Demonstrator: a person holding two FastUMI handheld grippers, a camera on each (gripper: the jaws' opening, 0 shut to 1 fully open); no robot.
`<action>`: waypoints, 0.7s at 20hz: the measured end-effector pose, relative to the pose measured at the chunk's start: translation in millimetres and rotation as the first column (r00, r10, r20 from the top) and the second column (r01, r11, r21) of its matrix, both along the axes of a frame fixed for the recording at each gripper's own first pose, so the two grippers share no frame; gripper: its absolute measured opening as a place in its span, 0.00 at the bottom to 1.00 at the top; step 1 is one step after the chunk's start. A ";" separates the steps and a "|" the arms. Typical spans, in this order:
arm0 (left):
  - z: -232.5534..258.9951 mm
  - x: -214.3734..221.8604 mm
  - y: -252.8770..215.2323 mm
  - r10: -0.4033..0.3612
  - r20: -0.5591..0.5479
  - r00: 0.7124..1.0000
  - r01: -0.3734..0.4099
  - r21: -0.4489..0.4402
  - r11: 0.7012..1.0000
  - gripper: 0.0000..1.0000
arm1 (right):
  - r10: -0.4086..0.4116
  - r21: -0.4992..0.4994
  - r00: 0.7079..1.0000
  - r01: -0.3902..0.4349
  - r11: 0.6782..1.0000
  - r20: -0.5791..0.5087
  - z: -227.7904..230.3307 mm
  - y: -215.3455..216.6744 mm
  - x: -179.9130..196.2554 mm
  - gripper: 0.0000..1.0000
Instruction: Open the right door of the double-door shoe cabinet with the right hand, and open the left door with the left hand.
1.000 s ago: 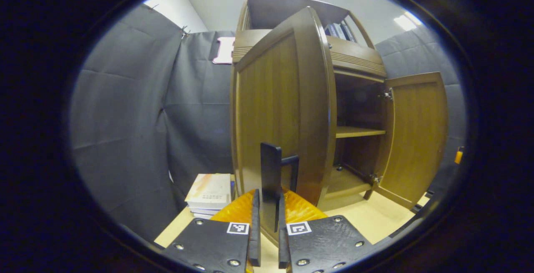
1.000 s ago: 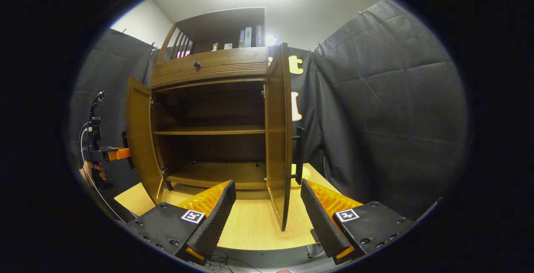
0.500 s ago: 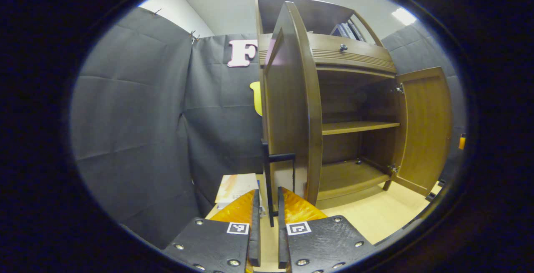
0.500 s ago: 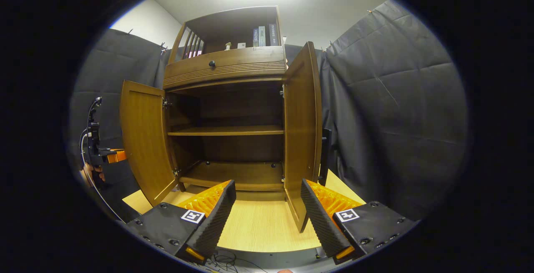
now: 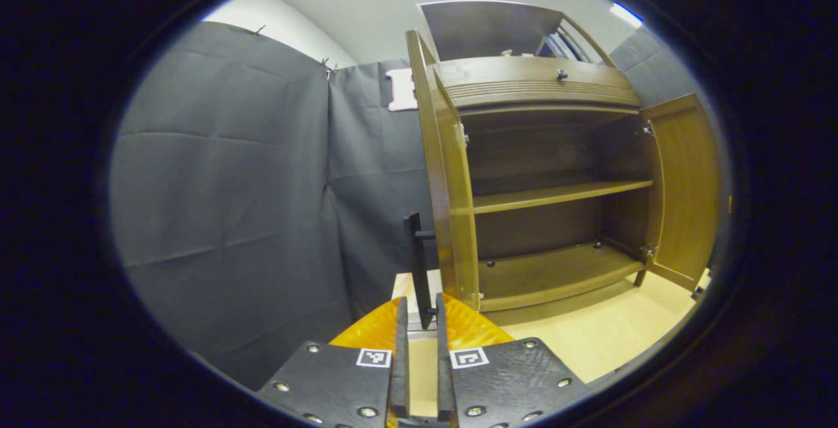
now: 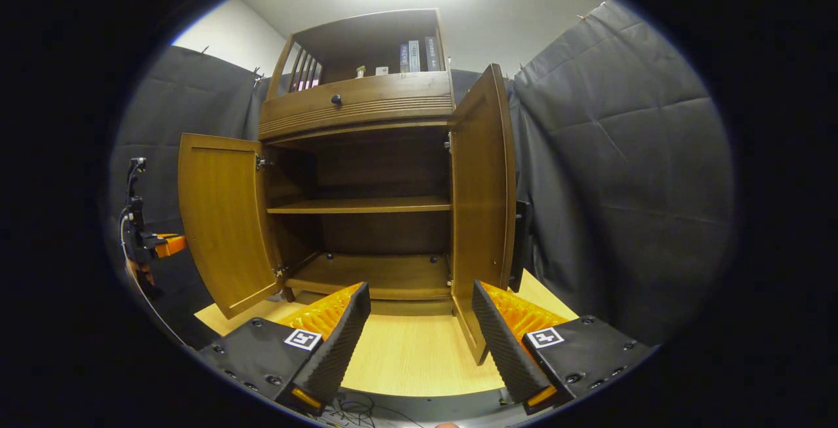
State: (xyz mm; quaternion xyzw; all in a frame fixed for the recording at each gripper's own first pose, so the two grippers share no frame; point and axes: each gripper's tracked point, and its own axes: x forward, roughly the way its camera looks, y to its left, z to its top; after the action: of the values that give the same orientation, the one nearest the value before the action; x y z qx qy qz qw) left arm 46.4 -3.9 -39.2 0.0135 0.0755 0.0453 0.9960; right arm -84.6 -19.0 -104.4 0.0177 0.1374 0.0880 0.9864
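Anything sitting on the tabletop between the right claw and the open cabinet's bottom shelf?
No. In the right gripper view, only bare light wooden tabletop lies between the open right claw and the brown wooden shoe cabinet's bottom shelf.

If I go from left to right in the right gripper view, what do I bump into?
Other tool → left door → shelf → right door → black handle → black cloth wall.
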 end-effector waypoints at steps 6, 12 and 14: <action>41.0 -24.5 -6.1 -0.038 0.083 0.996 0.041 -0.033 0.999 0.19 | -0.030 -0.041 0.999 0.032 0.999 0.045 17.2 -3.3 -8.6 0.93; 72.7 -42.4 -1.5 -0.064 0.142 0.988 0.073 -0.056 0.996 0.15 | -0.041 -0.055 0.993 0.047 0.997 0.110 48.5 -4.8 -23.5 0.93; 81.2 -45.2 4.0 -0.066 0.153 0.986 0.076 -0.055 0.996 0.15 | -0.046 -0.056 0.990 0.054 0.997 0.136 59.6 -5.8 -28.1 0.93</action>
State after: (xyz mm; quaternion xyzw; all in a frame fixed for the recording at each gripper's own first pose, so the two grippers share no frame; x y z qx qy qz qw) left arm 1.2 0.1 42.0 -0.0174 0.0005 0.0084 0.9998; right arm -112.6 -24.8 -44.8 -0.0142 0.0728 0.0601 0.9954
